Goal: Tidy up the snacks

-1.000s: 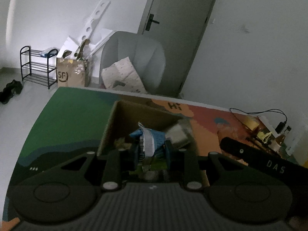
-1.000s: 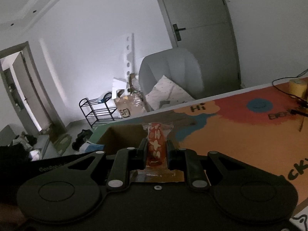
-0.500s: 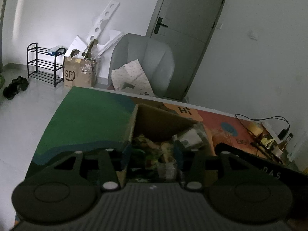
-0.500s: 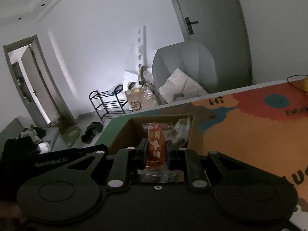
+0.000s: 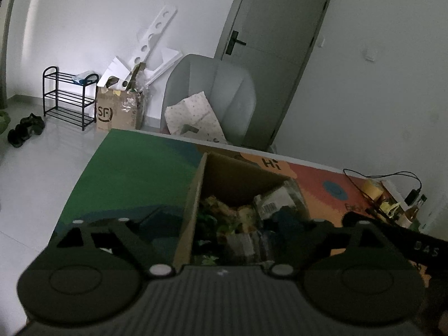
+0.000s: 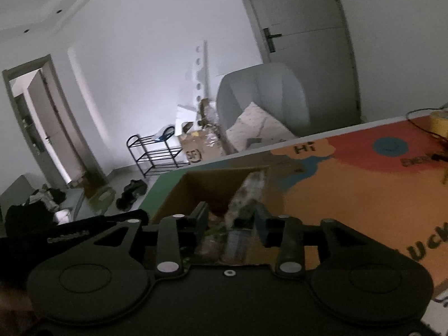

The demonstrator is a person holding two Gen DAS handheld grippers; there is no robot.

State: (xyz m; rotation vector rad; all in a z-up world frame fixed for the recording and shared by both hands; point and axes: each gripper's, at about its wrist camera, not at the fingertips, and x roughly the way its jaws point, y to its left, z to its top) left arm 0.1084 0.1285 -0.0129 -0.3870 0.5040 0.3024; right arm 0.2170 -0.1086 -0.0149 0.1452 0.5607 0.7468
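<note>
Colourful table (image 5: 134, 173); cardboard box (image 5: 193, 196) on it

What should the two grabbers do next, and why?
Probably lift both away from the cardboard box to fetch more snacks. The left gripper and right gripper have just been opening, nothing is pinched in either, and the snacks lie inside the box.

An open brown cardboard box (image 5: 193, 204) holding a heap of snack packets (image 5: 232, 218) sits on the counter (image 5: 131, 179) covered by a colourful printed mat, with a grey padded armchair (image 5: 221, 89) behind the counter's far edge and a black wire shoe rack (image 5: 67, 98) to the armchair's left by the wall.
</note>
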